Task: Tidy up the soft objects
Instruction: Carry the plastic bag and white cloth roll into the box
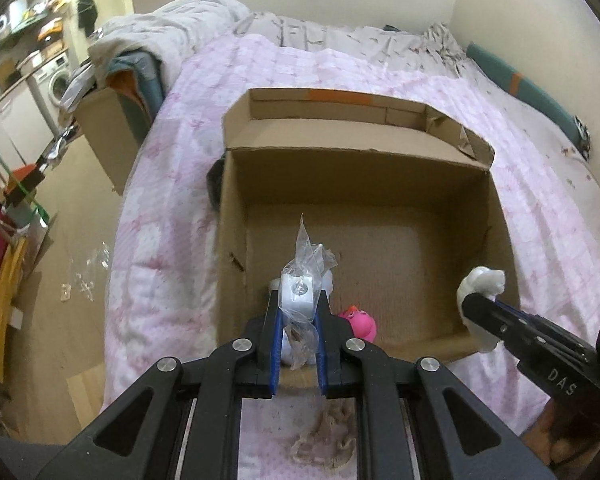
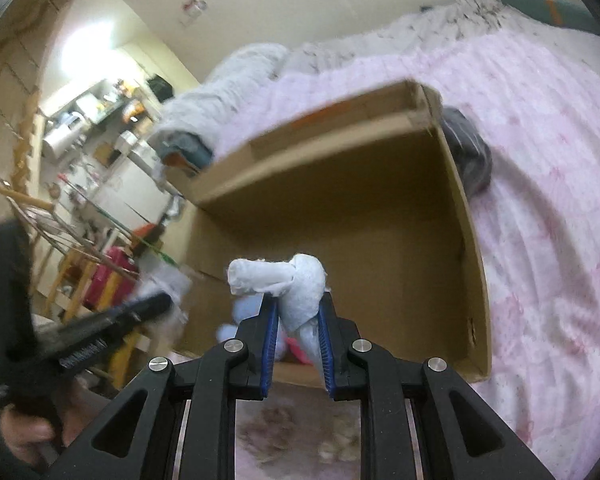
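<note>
An open cardboard box (image 1: pixel 500 240) lies on the pink bed. My left gripper (image 1: pixel 299 300) is shut on a white block in a clear plastic bag (image 1: pixel 298 296), held over the box's near left corner. A pink toy (image 1: pixel 360 322) lies inside the box beside it. My right gripper (image 2: pixel 298 304) is shut on a white cloth bundle (image 2: pixel 296 284) over the box's near edge (image 2: pixel 296 374). It also shows in the left wrist view (image 1: pixel 476 300) with the bundle (image 1: pixel 482 282). A pale blue soft toy (image 2: pixel 244 312) and pink toy lie below.
A dark bundle (image 2: pixel 468 156) lies on the bed beside the box. A crumpled beige cloth (image 1: pixel 328 436) lies on the quilt (image 1: pixel 160 240) under my left gripper. Folded bedding (image 1: pixel 160 40) is piled at the bed's far left. Another cardboard box (image 1: pixel 108 128) stands on the floor.
</note>
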The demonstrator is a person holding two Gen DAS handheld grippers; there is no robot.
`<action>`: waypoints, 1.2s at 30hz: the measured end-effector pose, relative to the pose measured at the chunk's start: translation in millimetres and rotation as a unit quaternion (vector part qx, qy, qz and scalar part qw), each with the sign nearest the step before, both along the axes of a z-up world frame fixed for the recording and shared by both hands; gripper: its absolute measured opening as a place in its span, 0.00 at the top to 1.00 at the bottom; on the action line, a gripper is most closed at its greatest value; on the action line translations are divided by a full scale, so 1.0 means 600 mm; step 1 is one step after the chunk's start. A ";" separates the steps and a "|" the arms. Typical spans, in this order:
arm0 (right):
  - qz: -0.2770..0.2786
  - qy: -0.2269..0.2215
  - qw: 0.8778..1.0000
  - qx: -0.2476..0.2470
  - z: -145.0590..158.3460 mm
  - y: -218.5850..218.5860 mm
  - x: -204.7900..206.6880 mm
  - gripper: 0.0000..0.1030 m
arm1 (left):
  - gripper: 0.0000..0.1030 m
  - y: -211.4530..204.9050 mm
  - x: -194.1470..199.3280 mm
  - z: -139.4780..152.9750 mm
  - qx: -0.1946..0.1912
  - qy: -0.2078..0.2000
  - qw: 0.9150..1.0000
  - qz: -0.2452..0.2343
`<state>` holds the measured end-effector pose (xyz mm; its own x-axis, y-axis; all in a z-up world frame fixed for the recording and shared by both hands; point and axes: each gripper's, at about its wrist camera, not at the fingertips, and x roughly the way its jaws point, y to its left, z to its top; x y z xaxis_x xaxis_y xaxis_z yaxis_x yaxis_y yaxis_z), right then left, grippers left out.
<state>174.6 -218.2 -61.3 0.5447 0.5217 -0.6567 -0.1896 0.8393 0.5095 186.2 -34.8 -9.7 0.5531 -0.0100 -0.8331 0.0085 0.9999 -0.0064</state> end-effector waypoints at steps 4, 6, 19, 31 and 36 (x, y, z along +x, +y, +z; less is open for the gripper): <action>-0.004 0.028 1.000 -0.010 -0.022 -0.004 0.008 0.80 | 0.88 -0.012 0.012 -0.025 0.009 0.012 1.000 -0.011; -0.008 0.037 0.999 -0.008 -0.030 -0.009 0.013 0.80 | 0.88 -0.014 0.015 -0.033 0.015 0.012 1.000 -0.005; -0.015 0.067 0.998 -0.014 -0.048 -0.005 0.026 0.80 | 0.88 -0.016 0.040 -0.069 0.027 0.025 0.999 0.007; -0.013 0.076 0.997 -0.018 -0.051 0.001 0.029 0.80 | 0.88 -0.028 0.047 -0.074 0.028 0.029 0.999 0.003; -0.013 0.076 0.997 -0.018 -0.051 0.004 0.033 0.80 | 0.87 -0.038 0.044 -0.074 0.031 0.030 0.999 -0.008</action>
